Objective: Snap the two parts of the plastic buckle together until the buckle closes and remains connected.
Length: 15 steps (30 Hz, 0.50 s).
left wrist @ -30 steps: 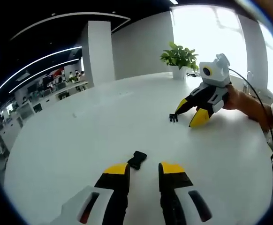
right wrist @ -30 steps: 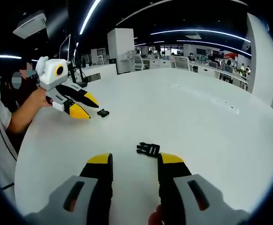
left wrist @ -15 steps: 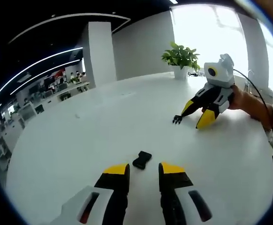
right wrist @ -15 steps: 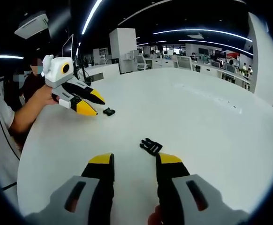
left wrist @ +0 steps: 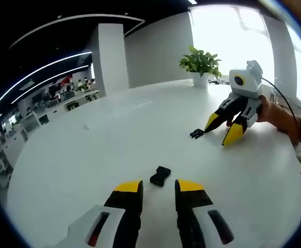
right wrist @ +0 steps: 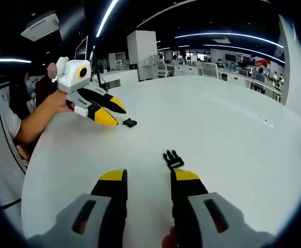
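Both buckle halves lie loose on the surface (left wrist: 88, 150), well apart, neither gripped yet. My left tool (left wrist: 158, 187) hangs spread over the socket half (left wrist: 160, 176), which lies just ahead of the tips, lined up between the jaws, so I judge this a pre-grasp. My right tool (right wrist: 148, 176) is spread too, and the pronged half (right wrist: 172, 159) sits just ahead of its right tip, slightly off centre; I would shift right before closing. In the left gripper view that pronged half lies at the far tool's tips; in the right gripper view the socket half lies just beyond the other tool.

Surface is white, round, glossy. Potted plant (left wrist: 200, 65) at the far edge by a bright window. Open office behind: desks, ceiling light strips, a white column.
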Each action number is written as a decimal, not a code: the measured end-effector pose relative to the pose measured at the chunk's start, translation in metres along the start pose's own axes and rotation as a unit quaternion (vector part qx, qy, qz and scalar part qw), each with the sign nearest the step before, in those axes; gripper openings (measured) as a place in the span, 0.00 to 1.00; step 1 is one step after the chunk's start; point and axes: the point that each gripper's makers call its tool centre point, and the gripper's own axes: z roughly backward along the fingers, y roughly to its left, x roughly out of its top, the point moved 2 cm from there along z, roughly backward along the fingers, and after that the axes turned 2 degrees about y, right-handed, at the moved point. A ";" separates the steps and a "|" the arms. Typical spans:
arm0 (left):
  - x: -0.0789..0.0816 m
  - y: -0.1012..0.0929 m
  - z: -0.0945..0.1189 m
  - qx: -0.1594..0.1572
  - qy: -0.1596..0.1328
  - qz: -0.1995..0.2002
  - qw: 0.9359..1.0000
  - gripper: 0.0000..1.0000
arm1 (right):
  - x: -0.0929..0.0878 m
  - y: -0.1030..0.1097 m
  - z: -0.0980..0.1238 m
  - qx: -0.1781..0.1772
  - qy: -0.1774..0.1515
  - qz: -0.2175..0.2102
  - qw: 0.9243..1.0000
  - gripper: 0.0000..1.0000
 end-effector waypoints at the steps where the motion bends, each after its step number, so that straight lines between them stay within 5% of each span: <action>1: 0.000 0.000 -0.001 0.000 0.001 0.001 1.000 0.24 | 0.000 0.000 0.000 0.000 0.000 0.000 1.000 0.34; 15: 0.003 0.002 -0.004 -0.032 0.001 -0.013 0.999 0.24 | 0.001 -0.020 0.006 -0.019 0.002 0.015 1.000 0.26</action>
